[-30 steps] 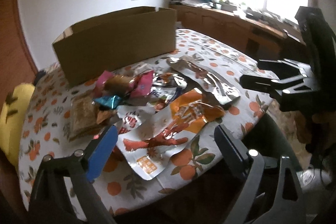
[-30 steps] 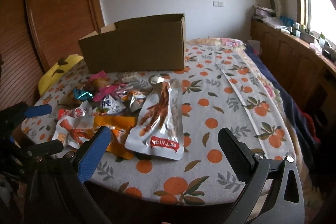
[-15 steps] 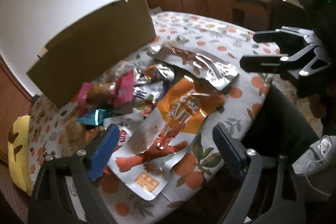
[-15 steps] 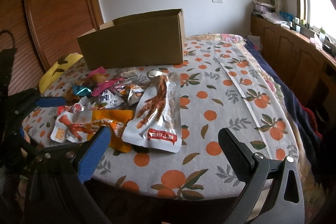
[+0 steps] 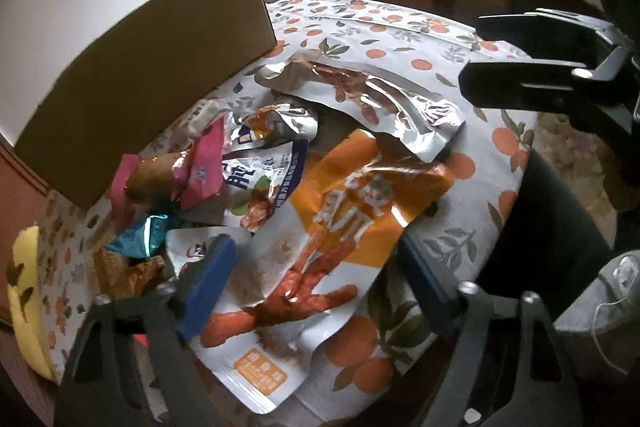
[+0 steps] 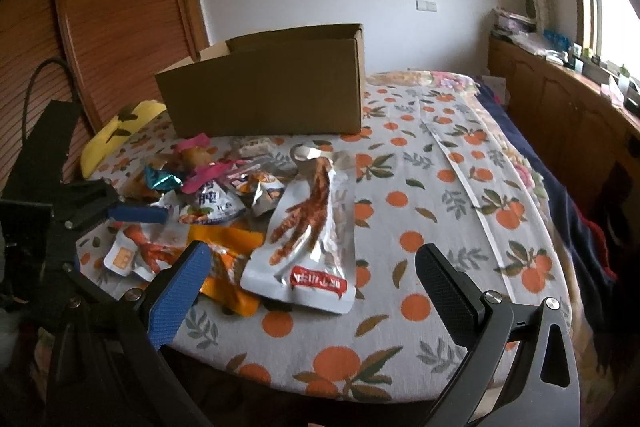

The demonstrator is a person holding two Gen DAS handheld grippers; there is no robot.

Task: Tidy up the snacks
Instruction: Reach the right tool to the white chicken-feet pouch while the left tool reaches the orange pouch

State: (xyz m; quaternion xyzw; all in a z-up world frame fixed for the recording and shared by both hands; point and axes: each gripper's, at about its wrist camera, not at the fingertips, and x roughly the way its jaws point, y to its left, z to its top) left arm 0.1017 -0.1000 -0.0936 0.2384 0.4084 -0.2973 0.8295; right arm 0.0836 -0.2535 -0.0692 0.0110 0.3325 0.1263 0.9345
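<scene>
Orange-print table (image 6: 440,187); box (image 6: 272,87) opening seen from right wrist only.

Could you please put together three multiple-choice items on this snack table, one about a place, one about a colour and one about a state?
1. Where does the cardboard box stand relative to the snack pile?
A. behind it, farther from the cameras
B. on top of it
C. under the table

2. What colour is the band at the bottom of the silver chicken-foot pouch?
A. green
B. red
C. black

3. How is the left claw set?
A. shut on a packet
B. open, holding nothing
C. shut and empty

Answers:
1 A, the box sits on the orange-print tablecloth beyond the packets.
2 B, a red label strip crosses the pouch's near end.
3 B, its fingers stand wide apart over the orange and white chicken-foot packet, gripping nothing.
</scene>
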